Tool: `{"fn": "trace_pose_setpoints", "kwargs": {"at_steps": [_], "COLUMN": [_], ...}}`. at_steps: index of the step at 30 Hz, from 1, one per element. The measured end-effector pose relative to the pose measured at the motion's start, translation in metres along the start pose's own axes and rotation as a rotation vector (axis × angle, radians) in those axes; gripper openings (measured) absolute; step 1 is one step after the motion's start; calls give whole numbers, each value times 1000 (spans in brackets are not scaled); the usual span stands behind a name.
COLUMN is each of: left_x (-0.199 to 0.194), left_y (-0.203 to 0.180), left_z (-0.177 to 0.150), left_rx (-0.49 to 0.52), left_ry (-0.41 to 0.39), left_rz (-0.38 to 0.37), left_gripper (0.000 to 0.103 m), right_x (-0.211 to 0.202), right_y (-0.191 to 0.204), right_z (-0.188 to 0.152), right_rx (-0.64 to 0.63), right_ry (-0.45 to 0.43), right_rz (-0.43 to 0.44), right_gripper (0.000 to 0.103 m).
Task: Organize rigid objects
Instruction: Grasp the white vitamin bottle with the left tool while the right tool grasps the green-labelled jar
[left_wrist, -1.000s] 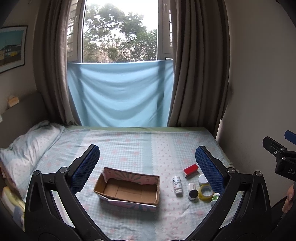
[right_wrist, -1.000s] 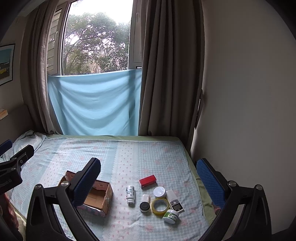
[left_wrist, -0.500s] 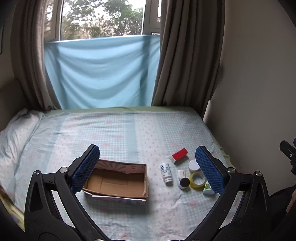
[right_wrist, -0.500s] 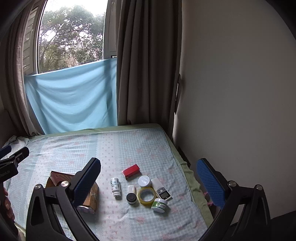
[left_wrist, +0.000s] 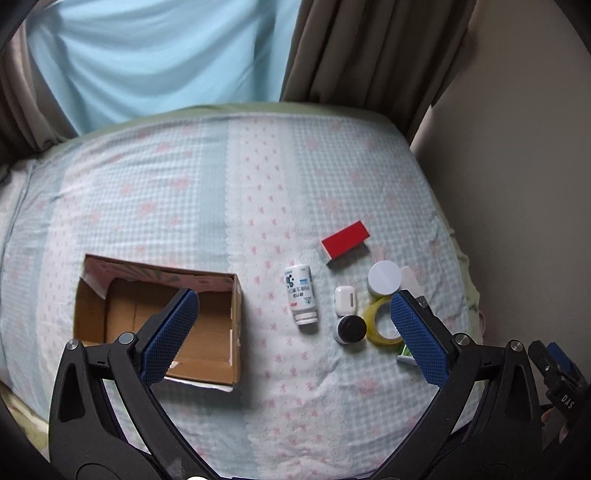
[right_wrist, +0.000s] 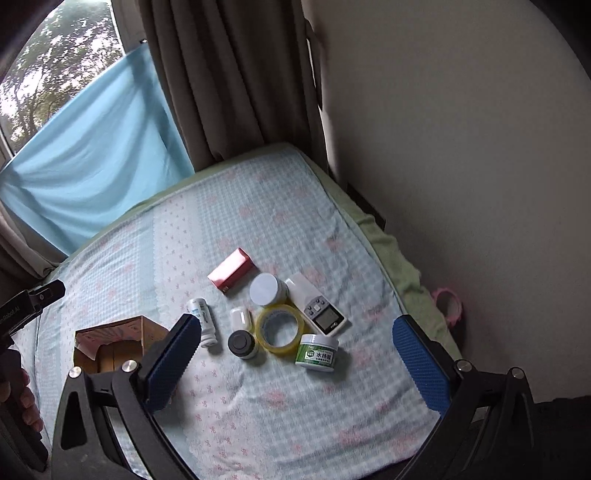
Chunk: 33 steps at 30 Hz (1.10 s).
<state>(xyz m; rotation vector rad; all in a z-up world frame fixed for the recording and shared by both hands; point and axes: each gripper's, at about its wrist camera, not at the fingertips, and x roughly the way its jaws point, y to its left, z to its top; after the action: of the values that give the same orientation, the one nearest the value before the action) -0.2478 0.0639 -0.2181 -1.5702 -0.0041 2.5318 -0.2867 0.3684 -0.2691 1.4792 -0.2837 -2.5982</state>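
While I am holding both grippers above the bed (left_wrist: 229, 192), nothing is being gripped.
Left gripper (left_wrist: 293, 334): I am keeping its blue pads wide apart, low in the left wrist frame, empty.
Right gripper (right_wrist: 295, 363): its pads are also standing wide apart, empty, low in the right wrist frame.
Cardboard box (left_wrist: 207, 325): it is lying open at the left centre of the left wrist frame, and I am seeing nothing inside.
Items: a red box (left_wrist: 345, 242), a white bottle (left_wrist: 301, 293) lying flat, a white-lid jar (left_wrist: 384, 277), a small white case (left_wrist: 345, 300), a black-lid jar (left_wrist: 350, 328) and a yellow tape roll (right_wrist: 280, 329) are sitting close together right of the box.
Green-label jar (right_wrist: 317, 350): it is standing just beside the tape, below a white remote-like device (right_wrist: 319, 310).
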Motion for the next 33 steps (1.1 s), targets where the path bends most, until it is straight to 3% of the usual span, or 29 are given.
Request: {"fn": "trace_pose_setpoints", "kwargs": {"at_steps": [8,14,19,25,28,31,33], "left_x": [156,237,277,308,323,339,348], "left_y": [-6,-11,-11,-6,-4,-6,-9], "left_z": [5,-6,-13,-16,-16,-20,-25], "left_rx": [-21,8,4,-15,-20,-21,-23], "left_ry": [249,385,472,517,541,577,613], "left_rz": [74,124,151,181,186,171,157], "left_gripper": [103,103,98,98,95,88,69], "right_x": [122,191,227,261,272,280,284], "right_y": [-28,-39,-46,-47,-48,-47,-47], "right_z": [-5,-25,-42,-53,-55,-57,-59], "right_rx": [93,122,148,124,138,129,148], "right_ry": [234,368,462,541,574,599,613], "right_rz": [1,4,21,39,66,88,112], "right_gripper": [103,103,103,103,95,89,83]}}
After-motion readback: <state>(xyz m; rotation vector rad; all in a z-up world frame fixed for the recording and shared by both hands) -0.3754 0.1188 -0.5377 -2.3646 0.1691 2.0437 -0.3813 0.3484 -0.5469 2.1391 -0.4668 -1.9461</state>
